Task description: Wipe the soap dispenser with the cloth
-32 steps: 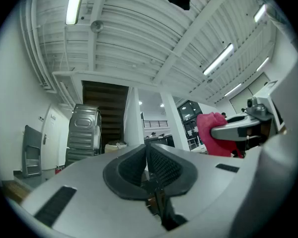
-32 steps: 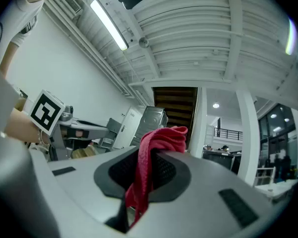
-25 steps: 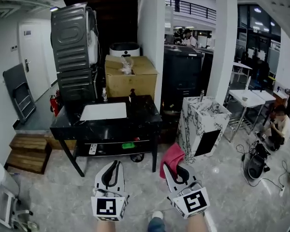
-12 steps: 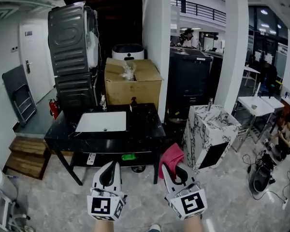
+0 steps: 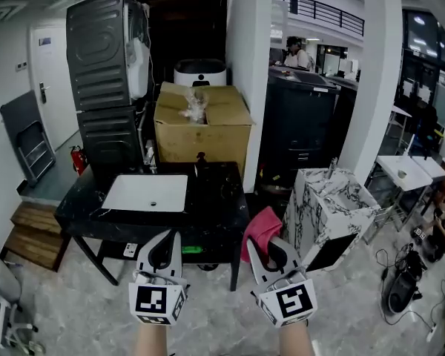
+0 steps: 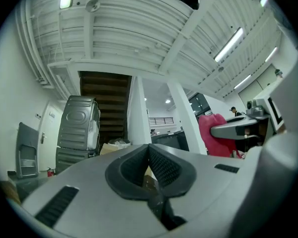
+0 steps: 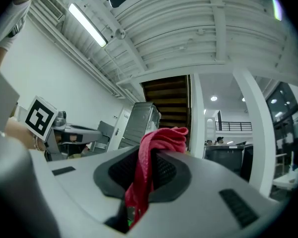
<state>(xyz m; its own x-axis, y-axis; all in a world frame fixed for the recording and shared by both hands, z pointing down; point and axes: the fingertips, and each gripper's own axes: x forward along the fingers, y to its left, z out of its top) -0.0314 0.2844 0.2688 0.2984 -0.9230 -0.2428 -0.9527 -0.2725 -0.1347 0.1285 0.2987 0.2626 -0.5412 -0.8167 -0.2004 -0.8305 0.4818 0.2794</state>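
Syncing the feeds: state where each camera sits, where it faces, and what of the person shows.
Head view: on the person's head, facing forward and down at the black sink table; both forearms, left gripper and right gripper with the pink cloth show.
Left gripper view: on the left gripper, facing up along its shut, empty jaws; right gripper at right edge.
Right gripper view: on the right gripper, along jaws shut on the cloth; left gripper at left edge.
Shared: all three show the grey appliance.

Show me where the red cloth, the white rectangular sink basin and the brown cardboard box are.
red cloth (image 5: 259, 227), head view, its bunched middle.
white rectangular sink basin (image 5: 142, 191), head view, its bare bottom.
brown cardboard box (image 5: 204, 143), head view, its front wall.
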